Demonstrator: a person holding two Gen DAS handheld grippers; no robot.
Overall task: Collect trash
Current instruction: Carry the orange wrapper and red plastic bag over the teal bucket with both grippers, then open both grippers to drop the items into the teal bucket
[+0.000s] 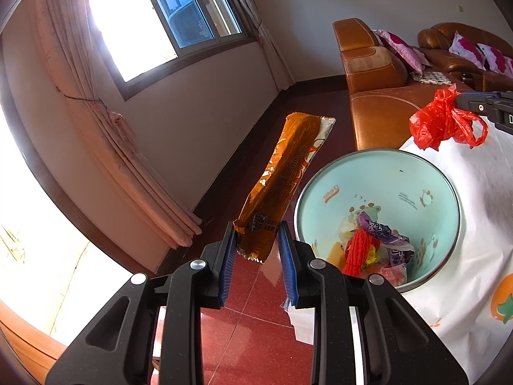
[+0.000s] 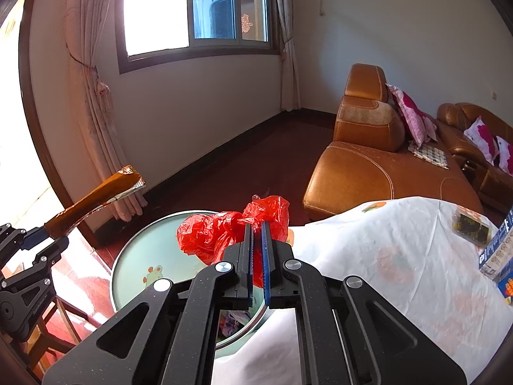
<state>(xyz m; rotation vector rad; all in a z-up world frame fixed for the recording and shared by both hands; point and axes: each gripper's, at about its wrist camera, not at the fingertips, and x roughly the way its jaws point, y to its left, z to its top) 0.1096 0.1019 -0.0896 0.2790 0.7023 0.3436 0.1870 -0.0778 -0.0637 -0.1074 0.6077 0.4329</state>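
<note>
Carrying trash to round pale-green bin: left gripper clamped on long orange foil wrapper beside rim; right gripper clamped on crumpled red plastic bag above rim. Next, presumably: centring over opening, then releasing.

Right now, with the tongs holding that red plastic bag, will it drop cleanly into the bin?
Probably not cleanly. The red plastic bag looks thin and crumpled, so likely very light and floppy; it may drift or cling to the right tongs. It hangs over the bin, which helps.
</note>
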